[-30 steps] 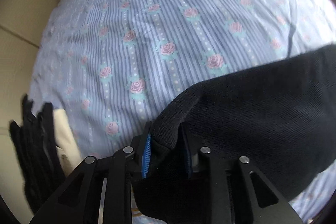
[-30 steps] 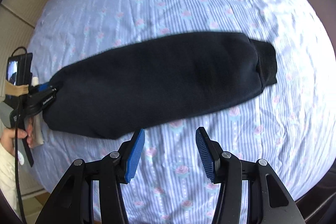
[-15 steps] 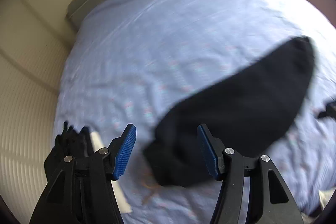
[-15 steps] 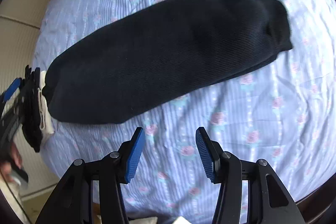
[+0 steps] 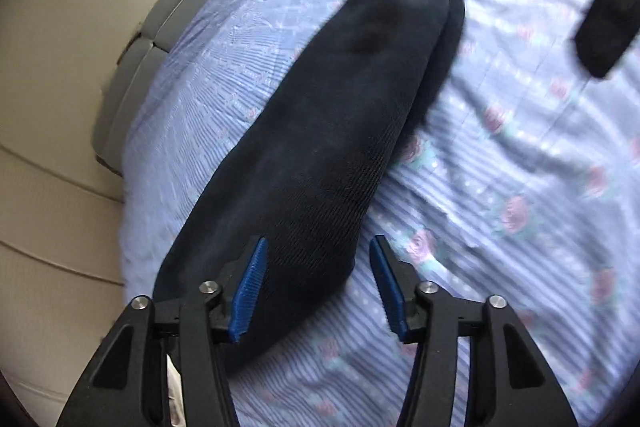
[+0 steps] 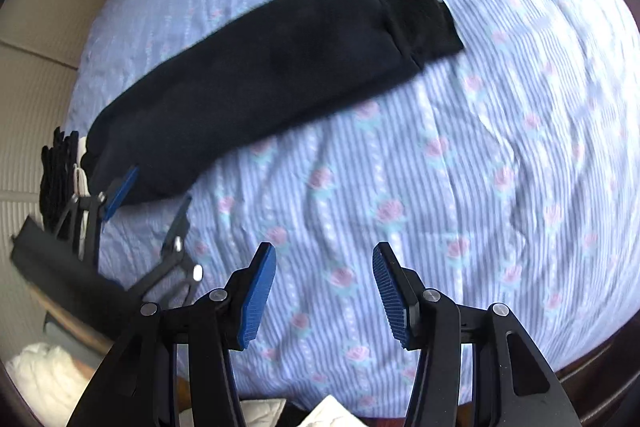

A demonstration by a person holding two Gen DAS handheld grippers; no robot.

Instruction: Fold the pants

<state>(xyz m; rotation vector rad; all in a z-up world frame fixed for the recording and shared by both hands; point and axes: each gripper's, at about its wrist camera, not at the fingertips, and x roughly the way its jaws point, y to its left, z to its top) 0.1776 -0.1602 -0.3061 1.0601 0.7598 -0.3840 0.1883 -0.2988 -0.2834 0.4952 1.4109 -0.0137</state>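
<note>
Pants (image 6: 256, 83) lie folded lengthwise across the bed (image 6: 460, 187). Left tongs (image 5: 316, 283) are closing over the near end, pads not yet pressing. Right tongs (image 6: 324, 291) hang agape, empty. Risk: only the top layer may be pinched, so the fold slips apart.

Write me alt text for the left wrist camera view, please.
Black pants, folded into a long narrow strip, lie on a blue striped bedsheet with pink roses. The left gripper hovers over their near end, jaws closing but not yet gripping the fabric.
</note>
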